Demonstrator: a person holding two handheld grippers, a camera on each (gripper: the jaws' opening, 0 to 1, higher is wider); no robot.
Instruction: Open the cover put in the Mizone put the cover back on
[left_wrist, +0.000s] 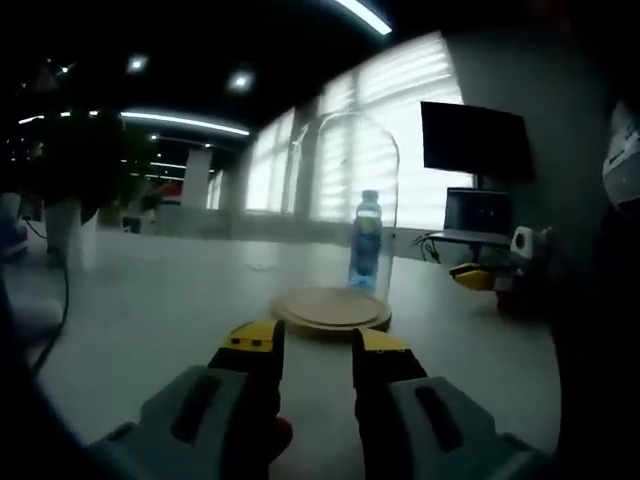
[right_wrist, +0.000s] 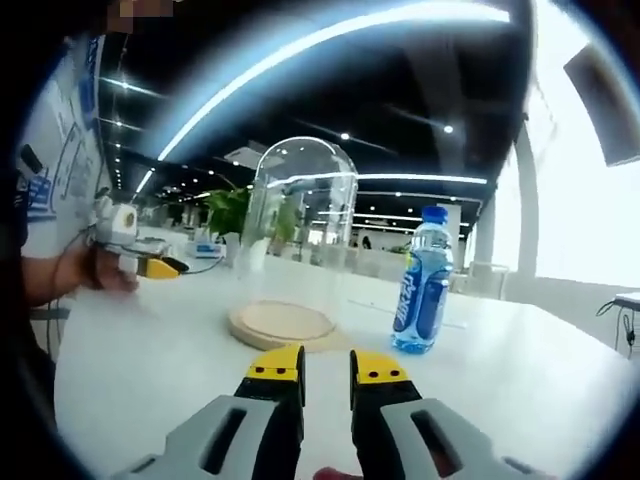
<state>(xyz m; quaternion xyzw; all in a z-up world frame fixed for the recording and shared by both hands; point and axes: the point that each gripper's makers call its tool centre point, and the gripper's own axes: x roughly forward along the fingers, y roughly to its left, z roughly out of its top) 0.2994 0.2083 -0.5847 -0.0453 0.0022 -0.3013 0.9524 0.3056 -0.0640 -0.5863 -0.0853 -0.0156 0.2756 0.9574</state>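
Observation:
A clear glass dome cover stands on a round wooden base on the white table. The blue Mizone bottle stands upright just behind the base, outside the dome. My left gripper sits low in front of the base, open, nothing between its yellow-tipped jaws. In the right gripper view the dome sits on the base, and the bottle stands to the right of it. My right gripper is open and empty, short of both.
The other gripper's yellow tip shows at the right, and the left one is held by a hand at the left. A monitor and laptop stand behind. A cable hangs at the left.

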